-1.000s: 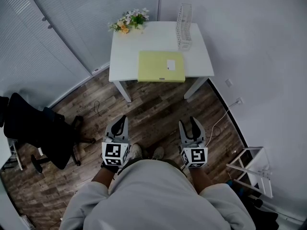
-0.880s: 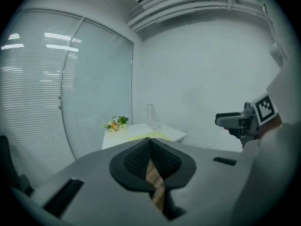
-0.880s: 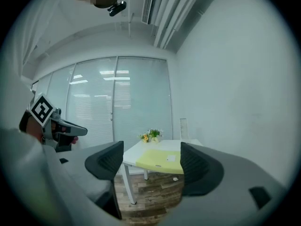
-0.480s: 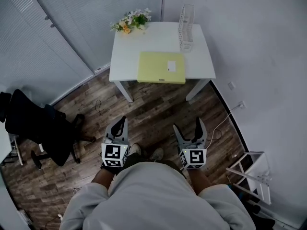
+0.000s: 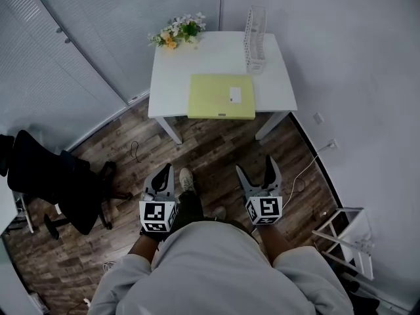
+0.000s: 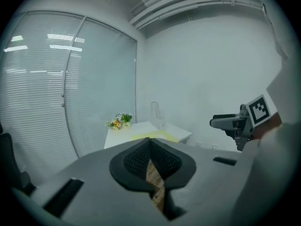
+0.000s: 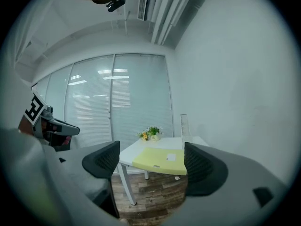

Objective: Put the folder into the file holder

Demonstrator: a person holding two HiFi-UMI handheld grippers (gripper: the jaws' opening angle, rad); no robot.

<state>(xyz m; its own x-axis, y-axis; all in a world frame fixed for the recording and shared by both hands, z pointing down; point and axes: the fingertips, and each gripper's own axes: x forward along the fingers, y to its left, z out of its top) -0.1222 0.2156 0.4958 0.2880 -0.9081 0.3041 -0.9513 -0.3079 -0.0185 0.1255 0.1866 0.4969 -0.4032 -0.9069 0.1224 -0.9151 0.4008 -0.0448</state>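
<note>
- Head view: a flat pale-yellow folder (image 5: 221, 96) with a small white label lies at the near edge of the white rectangular table (image 5: 216, 54).
- The clear, upright, slotted plastic file holder (image 5: 254, 38) stands at the table's far right corner, apart from the folder. A small bunch of flowers (image 5: 176, 30) sits at the far left corner.
- Both grippers hang over the wood-plank floor (image 5: 210, 149), well short of the table. The left gripper (image 5: 165, 170) has its jaws together, and the right gripper (image 5: 254, 167) is spread wide. A black office chair (image 5: 52, 182) stands off to the table's left.
- Left gripper view: the dark ribbed pads meet at their tips with nothing between them. The table and folder show small beyond them.
- Right gripper view: the jaws have just been opening and now stand fully apart. Nothing is between them; the far-off folder is merely framed in the gap.
- Risks, as I judge them:
  - The folder is thin and lies flat on a smooth top, so the pads may skid over it rather than pinch it. Its front edge seems to jut past the table's near edge, so a push could tip it onto the floor.
  - The file holder looks light, so a folder fed in at an angle could knock it over or shove it off the corner.
</note>
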